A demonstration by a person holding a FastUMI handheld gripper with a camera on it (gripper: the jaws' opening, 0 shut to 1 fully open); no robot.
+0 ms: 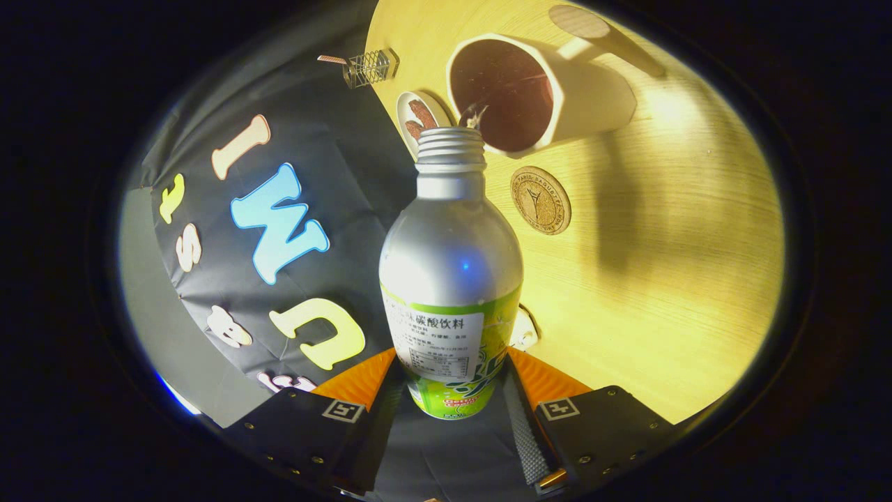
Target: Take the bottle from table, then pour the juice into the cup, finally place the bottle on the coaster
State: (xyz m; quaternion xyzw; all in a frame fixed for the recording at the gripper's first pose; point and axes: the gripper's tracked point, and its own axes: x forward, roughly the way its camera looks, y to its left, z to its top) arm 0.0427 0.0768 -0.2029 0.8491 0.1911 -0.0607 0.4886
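The gripper point(453, 411) is clamped on the bottle point(449, 279), both fingers pressing its lower body at the label. The bottle is tipped over, its open threaded mouth right at the rim of the cup point(536, 94), and a thin splash of juice point(476, 115) is leaving the neck into dark liquid already inside. The cup stands near the table's point(662, 279) edge by the booth wall, with a small dish point(420, 115) just beside it at that edge. The round coaster point(541, 200) lies bare on the table, just beside the bottle's shoulder and near the cup.

The risks, as I judge them: the mouth sits at the very rim, so a slight drift toward the dish would send juice onto the table — and a steeper tilt could surge and splash. The smooth metal body could also slip in the hold.

The white label panel carries printed Chinese text, too small to read beyond the heading; the coaster's ring lettering is illegible.
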